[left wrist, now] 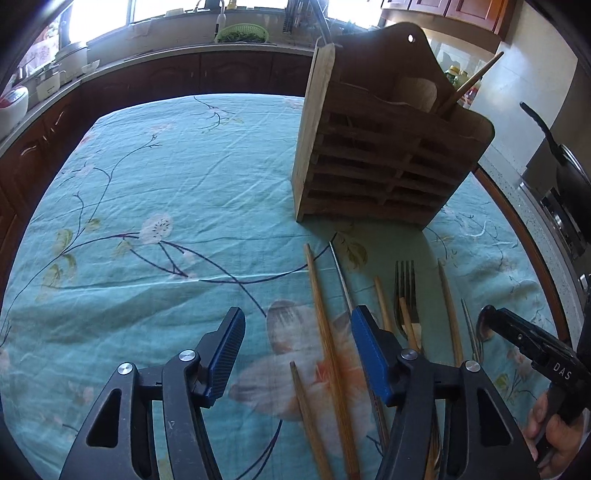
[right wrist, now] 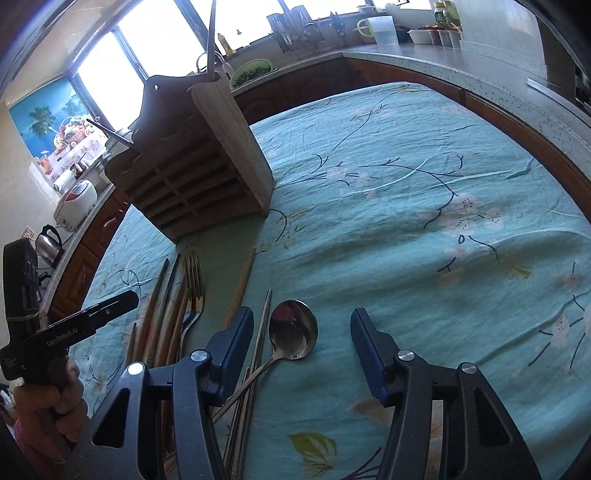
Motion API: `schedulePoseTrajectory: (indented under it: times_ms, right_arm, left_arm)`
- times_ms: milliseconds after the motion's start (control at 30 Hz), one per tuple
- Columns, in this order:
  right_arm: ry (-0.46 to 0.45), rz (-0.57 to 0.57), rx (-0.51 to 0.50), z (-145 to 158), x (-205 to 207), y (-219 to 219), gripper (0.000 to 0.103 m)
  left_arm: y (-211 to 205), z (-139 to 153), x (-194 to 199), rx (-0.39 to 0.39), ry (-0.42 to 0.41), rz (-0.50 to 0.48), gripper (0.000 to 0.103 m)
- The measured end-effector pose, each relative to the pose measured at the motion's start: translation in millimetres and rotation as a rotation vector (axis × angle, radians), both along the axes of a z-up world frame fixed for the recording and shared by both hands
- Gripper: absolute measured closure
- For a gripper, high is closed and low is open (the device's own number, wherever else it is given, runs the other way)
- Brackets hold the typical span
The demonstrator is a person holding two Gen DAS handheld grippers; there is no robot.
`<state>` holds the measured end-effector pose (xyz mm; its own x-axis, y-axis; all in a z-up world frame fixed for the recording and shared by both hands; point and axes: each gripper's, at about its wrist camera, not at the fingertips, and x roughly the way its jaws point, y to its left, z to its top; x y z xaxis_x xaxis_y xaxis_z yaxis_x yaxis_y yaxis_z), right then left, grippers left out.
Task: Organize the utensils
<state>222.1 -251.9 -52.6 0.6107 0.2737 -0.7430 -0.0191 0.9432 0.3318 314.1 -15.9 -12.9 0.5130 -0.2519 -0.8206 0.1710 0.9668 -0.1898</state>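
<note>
A slatted wooden utensil holder [left wrist: 388, 147] [right wrist: 199, 166] stands upright on the teal flowered tablecloth [left wrist: 147, 184]. A wooden chopstick [left wrist: 476, 79] leans out of its top. In front of it lie wooden chopsticks [left wrist: 325, 325], a thin metal chopstick [left wrist: 341, 280] and a fork [left wrist: 405, 291] [right wrist: 194, 288]. My left gripper [left wrist: 298, 317] is open above the wooden chopsticks, which lie between its pads untouched. My right gripper [right wrist: 303, 315] is open over the bowl of a metal spoon [right wrist: 293, 328]. Metal chopsticks [right wrist: 258, 343] run beside its left pad.
A hand [right wrist: 55, 402] holds the left gripper at the left edge of the right wrist view. Dark cabinets and a counter ring the table. On the counter stand a green basket [left wrist: 242, 33], a rice cooker [right wrist: 75, 205] and a kettle [right wrist: 48, 242]. A black pan [left wrist: 569, 166] sits at the right.
</note>
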Motion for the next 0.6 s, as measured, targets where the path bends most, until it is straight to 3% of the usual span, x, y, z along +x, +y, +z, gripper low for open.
schedulePoseTrajectory:
  times_ms: [167, 233, 300, 333, 400, 467, 600]
  right_arm:
    - [-0.006, 0.024, -0.035, 0, 8, 5, 0.057]
    - [-0.004, 0.036, -0.065, -2, 12, 9, 0.074]
    - [-0.005, 0.054, -0.082, -3, 13, 14, 0.085]
    - [-0.005, 0.064, -0.083, -3, 13, 16, 0.089]
    - [-0.011, 0.071, -0.088, -3, 10, 17, 0.096]
    - [-0.013, 0.068, -0.068, -3, 9, 16, 0.097]
    - [-0.045, 0.056, -0.020, 9, -1, 11, 0.099]
  left_arm:
    - [-15, -11, 17, 0.049, -0.001, -0.027, 0.053]
    - [-23, -13, 21, 0.098, -0.018, -0.042, 0.059]
    - [-31, -15, 21, 0.152, -0.037, -0.052, 0.074]
    - [-36, -15, 20, 0.171, -0.049, -0.069, 0.077]
    - [-43, -16, 18, 0.177, -0.062, -0.102, 0.094]
    - [-46, -16, 16, 0.183, -0.068, -0.117, 0.096]
    - [-37, -11, 9, 0.095, -0.059, -0.122, 0.099]
